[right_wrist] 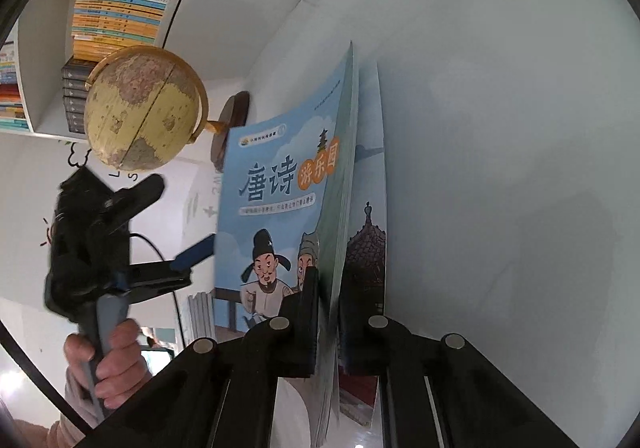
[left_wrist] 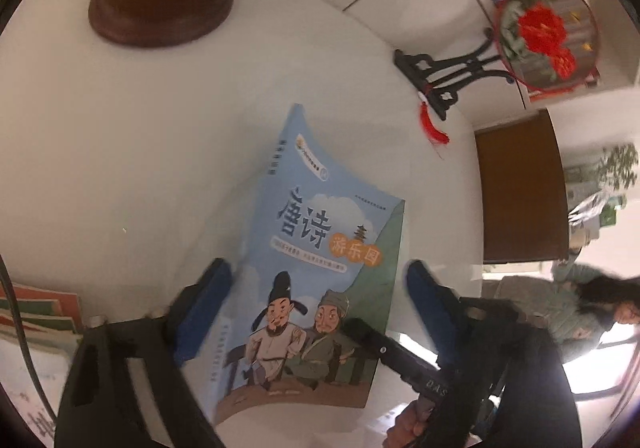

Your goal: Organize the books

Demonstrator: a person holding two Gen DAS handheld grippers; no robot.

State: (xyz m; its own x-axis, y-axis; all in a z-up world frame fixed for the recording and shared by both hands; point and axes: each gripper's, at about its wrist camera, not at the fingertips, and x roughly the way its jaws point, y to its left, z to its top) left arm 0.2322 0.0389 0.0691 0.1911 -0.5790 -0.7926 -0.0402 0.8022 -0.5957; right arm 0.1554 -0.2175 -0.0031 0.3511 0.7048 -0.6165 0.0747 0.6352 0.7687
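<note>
Right gripper (right_wrist: 329, 312) pinched tight on the lower edge of a blue picture book (right_wrist: 280, 216), front cover and pages clamped, back cover flapping loose. Book held up off the white table (right_wrist: 500, 128), cover bowed. Left gripper (left_wrist: 316, 308) spread, blue pads either side of the book, not pressing. Globe (right_wrist: 140, 108) behind.
</note>
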